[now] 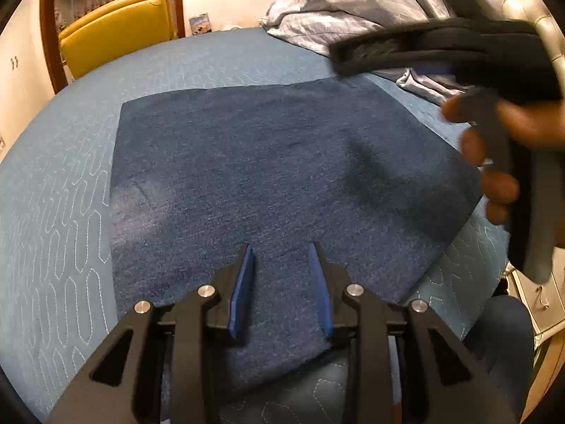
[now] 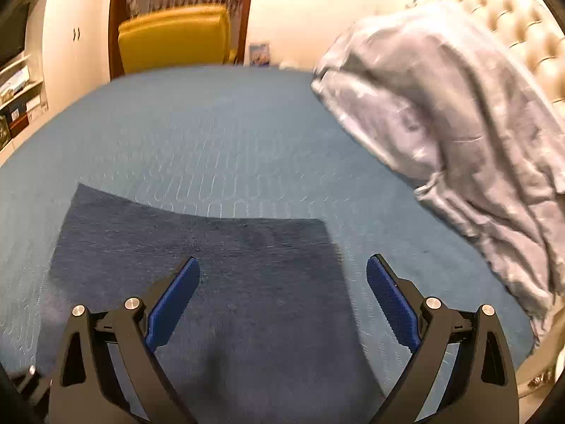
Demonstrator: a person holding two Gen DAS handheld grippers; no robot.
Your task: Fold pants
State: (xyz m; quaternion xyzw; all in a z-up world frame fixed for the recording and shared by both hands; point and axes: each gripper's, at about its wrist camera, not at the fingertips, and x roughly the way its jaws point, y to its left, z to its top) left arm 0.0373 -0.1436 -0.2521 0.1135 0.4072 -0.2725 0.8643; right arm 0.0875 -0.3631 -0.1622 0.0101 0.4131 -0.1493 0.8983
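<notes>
L wrist view: pants [image 1: 268, 176] lie flat on the bed [image 1: 63, 183], already a compact folded rectangle, dark denim. Left tool [image 1: 282, 251] sits low over the near edge, fingers apart w/ a narrow gap, nothing clamped. Right hand [image 1: 494, 162] w/ its tool is blurred at the right, above the fabric.

R wrist view: right tool [image 2: 282, 265] spread wide, empty, over the pants' right edge. Grey blanket [image 2: 459, 123] near, not touching.

Risk: pinching only the top layer → fold peels open; uneven lift L vs R skews the edges.
</notes>
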